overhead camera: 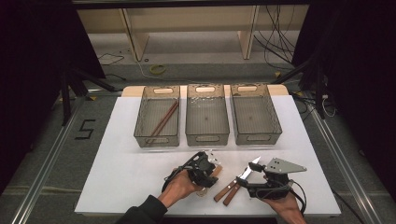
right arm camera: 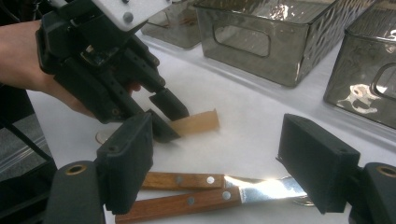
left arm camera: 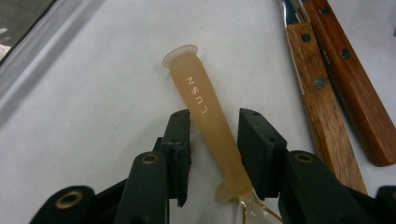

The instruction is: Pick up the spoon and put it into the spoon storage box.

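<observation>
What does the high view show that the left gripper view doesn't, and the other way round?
High view alone: three grey bins in a row, the left bin with brown sticks in it, plus both hands and the right gripper. Left gripper view alone: lettering on the tan handle, a clear part at its near end, and a small gap between that handle and the black pads on either side. Shared: the left gripper, the tan handle, the two wooden-handled knives beside it, and the white table.
</observation>
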